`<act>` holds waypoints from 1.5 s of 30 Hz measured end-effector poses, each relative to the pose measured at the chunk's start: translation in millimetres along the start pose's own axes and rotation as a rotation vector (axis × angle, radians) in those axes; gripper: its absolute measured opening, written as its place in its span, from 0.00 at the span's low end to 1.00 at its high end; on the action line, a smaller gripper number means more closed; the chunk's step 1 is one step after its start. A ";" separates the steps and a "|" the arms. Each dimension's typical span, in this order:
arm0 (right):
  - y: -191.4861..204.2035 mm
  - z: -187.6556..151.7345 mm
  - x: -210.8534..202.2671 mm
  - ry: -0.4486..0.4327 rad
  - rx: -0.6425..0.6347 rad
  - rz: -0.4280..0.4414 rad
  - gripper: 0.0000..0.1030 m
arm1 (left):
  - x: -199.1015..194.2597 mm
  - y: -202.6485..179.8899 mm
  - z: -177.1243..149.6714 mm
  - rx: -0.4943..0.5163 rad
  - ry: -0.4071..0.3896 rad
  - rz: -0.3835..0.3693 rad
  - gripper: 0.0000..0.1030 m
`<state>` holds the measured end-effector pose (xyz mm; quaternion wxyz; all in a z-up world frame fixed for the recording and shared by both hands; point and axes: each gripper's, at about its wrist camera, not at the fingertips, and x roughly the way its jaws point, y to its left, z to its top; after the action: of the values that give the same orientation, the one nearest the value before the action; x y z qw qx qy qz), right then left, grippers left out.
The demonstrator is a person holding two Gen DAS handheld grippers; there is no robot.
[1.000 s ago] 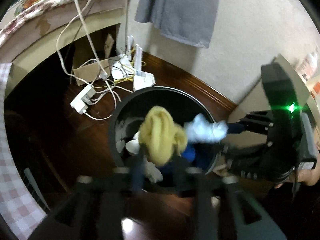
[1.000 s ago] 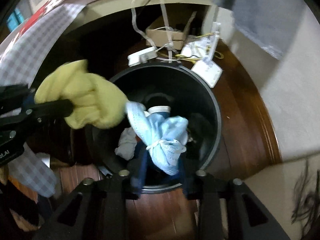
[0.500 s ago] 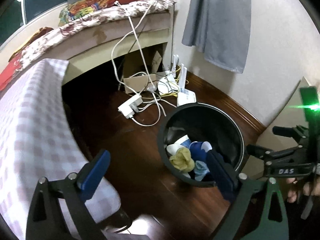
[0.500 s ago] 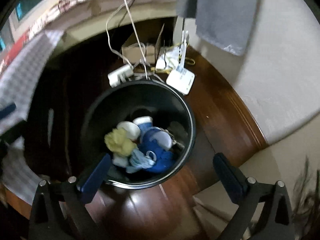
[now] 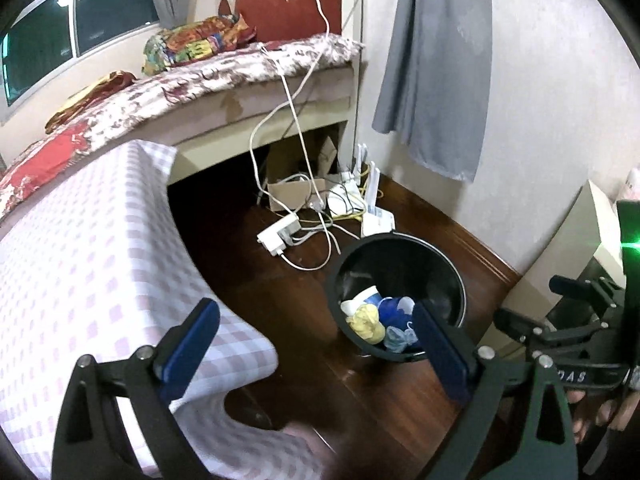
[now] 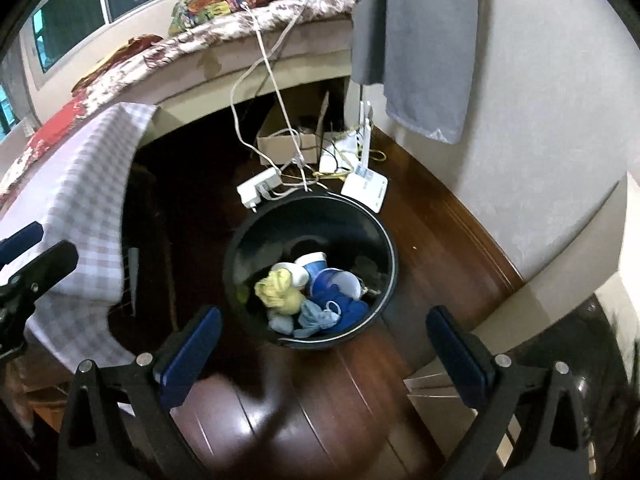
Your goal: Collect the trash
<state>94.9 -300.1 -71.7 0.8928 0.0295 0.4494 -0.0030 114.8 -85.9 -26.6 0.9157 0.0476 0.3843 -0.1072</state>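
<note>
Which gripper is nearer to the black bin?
Right, though not by much. The right gripper hangs open above the black bin; the left gripper, also open, is beside it, toward the checked cloth.

The left gripper (image 5: 316,340) points steeply downward, its jaws spread wide with nothing between the blue pads (image 5: 192,344); they have just been opening. The right gripper (image 6: 324,350) also angles down, its jaws standing at their widest and empty, having just been opening too. In the left wrist view the right gripper shows at the right edge as a black frame with a green light, and a hand (image 5: 600,412) grips its handle from below, fingers curled around it. In the right wrist view the left gripper's black finger and one blue pad reach in from the left edge. The two grippers sit apart, side by side
</note>
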 end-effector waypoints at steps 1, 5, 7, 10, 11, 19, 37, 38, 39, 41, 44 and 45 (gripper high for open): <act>3.8 0.1 -3.6 -0.002 -0.002 -0.001 1.00 | -3.6 1.7 0.1 -0.002 -0.003 0.000 0.95; 19.0 1.4 -22.2 -0.026 -0.010 0.011 1.00 | -20.2 8.8 3.0 -0.006 -0.031 0.011 0.95; 27.8 4.1 -34.4 -0.044 -0.023 0.011 1.00 | -28.2 15.6 3.7 -0.014 -0.042 0.015 0.95; 39.8 7.9 -53.3 -0.069 -0.038 0.013 1.00 | -42.9 30.2 2.4 -0.040 -0.060 0.028 0.95; 43.0 8.9 -59.3 -0.079 -0.043 0.015 1.00 | -47.3 34.5 1.7 -0.050 -0.065 0.032 0.95; 86.6 4.8 -104.3 -0.149 -0.103 0.039 1.00 | -81.1 59.1 -10.9 -0.100 -0.088 0.039 0.95; 123.2 0.4 -168.3 -0.310 -0.140 0.061 1.00 | -152.8 91.7 -37.2 -0.178 -0.199 0.143 0.97; 124.6 0.9 -169.0 -0.316 -0.139 0.063 1.00 | -154.9 94.5 -37.5 -0.184 -0.206 0.151 0.97; 125.4 1.4 -169.7 -0.318 -0.141 0.065 1.00 | -155.8 97.5 -37.2 -0.191 -0.209 0.160 0.97; 126.9 2.2 -169.5 -0.318 -0.149 0.067 1.00 | -157.4 101.1 -37.9 -0.201 -0.213 0.164 0.98; 128.5 1.6 -170.2 -0.320 -0.150 0.066 1.00 | -156.6 99.5 -38.1 -0.194 -0.212 0.164 0.98; 128.3 1.7 -170.3 -0.320 -0.150 0.066 1.00 | -157.6 97.2 -39.8 -0.190 -0.211 0.162 0.98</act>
<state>-1.1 -175.8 72.4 0.9523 -0.0232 0.2992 0.0550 2.3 40.5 58.6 0.9570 -0.0199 0.2894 -0.0004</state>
